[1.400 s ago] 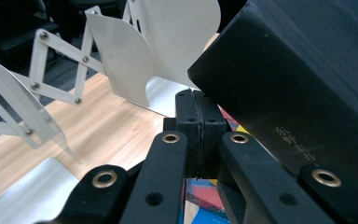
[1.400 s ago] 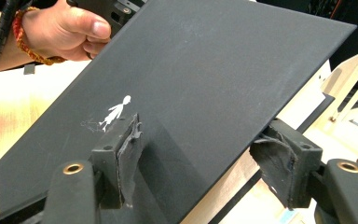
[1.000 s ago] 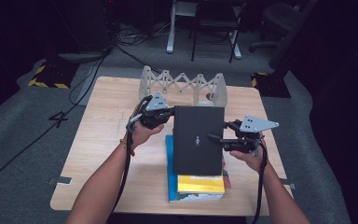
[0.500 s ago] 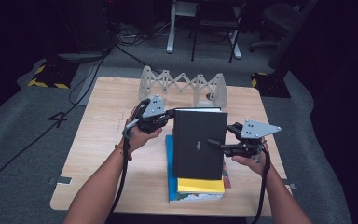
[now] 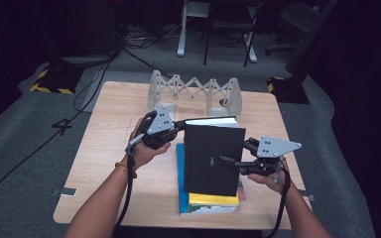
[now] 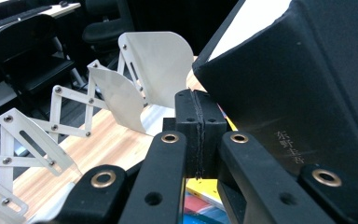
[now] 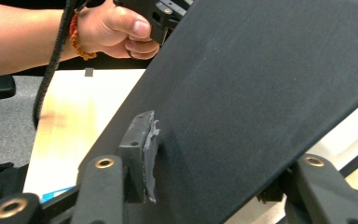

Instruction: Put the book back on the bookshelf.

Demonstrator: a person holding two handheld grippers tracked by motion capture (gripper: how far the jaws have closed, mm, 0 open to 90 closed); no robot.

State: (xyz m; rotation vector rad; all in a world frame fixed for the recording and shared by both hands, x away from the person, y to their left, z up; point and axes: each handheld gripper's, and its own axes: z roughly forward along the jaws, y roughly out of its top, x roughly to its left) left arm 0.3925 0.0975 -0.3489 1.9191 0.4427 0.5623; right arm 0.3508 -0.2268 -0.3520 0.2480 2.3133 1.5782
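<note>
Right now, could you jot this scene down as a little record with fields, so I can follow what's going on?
Setting: wooden table
Main thing: black book, lifted and tilted above a stack of books
Left hand-held gripper: jaws shut, tip at the book's far left corner
Right hand-held gripper: jaws have just been closing, the book between them, one pad on its cover
Behind: white folding rack, standing on the table
Work in hand: raising the black book off the stack

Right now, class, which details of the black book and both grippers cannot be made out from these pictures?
- Black book, high view: cover motif too small to read.
- Left gripper, its own view: jaws shut together beside the book; touch unclear.
- Right gripper, its own view: far jaw hidden behind the book.
- Stack, high view: lower books' titles covered.
</note>
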